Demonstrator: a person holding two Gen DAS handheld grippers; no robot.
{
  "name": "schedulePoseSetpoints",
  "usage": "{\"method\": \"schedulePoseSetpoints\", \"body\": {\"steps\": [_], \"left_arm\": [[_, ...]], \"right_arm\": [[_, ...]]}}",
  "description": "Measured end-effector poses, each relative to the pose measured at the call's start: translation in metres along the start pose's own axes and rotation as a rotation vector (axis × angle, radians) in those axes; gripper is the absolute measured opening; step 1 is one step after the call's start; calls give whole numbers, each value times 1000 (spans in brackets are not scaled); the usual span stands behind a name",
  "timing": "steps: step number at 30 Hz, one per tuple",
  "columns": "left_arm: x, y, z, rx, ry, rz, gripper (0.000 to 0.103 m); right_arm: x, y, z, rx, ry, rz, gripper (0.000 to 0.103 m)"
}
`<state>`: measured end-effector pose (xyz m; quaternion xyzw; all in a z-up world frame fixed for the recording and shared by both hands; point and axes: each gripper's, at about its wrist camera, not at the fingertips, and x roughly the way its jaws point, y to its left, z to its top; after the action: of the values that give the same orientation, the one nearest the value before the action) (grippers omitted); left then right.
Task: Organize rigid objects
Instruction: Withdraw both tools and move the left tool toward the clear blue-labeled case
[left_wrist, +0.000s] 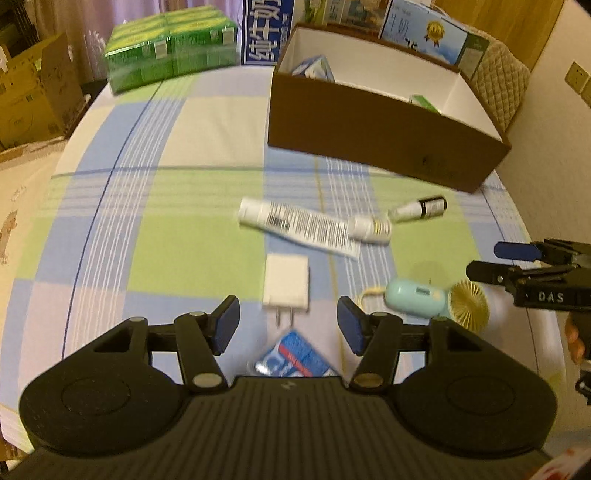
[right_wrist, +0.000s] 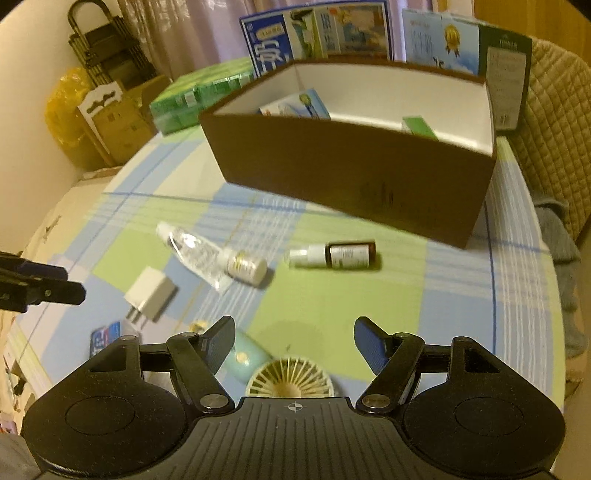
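Note:
On the checked tablecloth lie a white charger (left_wrist: 286, 284) (right_wrist: 149, 293), a printed tube (left_wrist: 299, 225) (right_wrist: 195, 251), a small white bottle (left_wrist: 371, 227) (right_wrist: 245, 267), a brown dropper bottle (left_wrist: 421, 208) (right_wrist: 340, 254), a mint hand fan (left_wrist: 417, 297) (right_wrist: 290, 380) and a blue packet (left_wrist: 295, 358) (right_wrist: 105, 338). My left gripper (left_wrist: 287, 314) is open above the charger's prongs, holding nothing. My right gripper (right_wrist: 294, 332) is open over the fan's head, also empty. Behind them stands the brown box (left_wrist: 369, 136) (right_wrist: 332, 166), with a blue-white carton and a green item inside.
Green packs (left_wrist: 170, 55) and upright printed cartons (right_wrist: 317, 33) stand at the table's back. A cardboard box (left_wrist: 33, 99) sits off the left edge, a quilted chair (right_wrist: 554, 122) off the right. Each gripper shows at the side of the other's view.

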<state>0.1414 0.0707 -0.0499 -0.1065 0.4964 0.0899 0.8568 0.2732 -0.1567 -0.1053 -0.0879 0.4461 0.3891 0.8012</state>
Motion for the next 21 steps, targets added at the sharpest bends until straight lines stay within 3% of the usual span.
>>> {"method": "schedulePoseSetpoints", "body": {"steps": [9, 21], "left_arm": [[6, 12, -22, 52, 35, -12, 54], [18, 20, -42, 121, 93, -34, 56]], "right_arm": [[22, 7, -21, 32, 32, 6, 69], [12, 41, -54, 11, 72, -18, 68]]}}
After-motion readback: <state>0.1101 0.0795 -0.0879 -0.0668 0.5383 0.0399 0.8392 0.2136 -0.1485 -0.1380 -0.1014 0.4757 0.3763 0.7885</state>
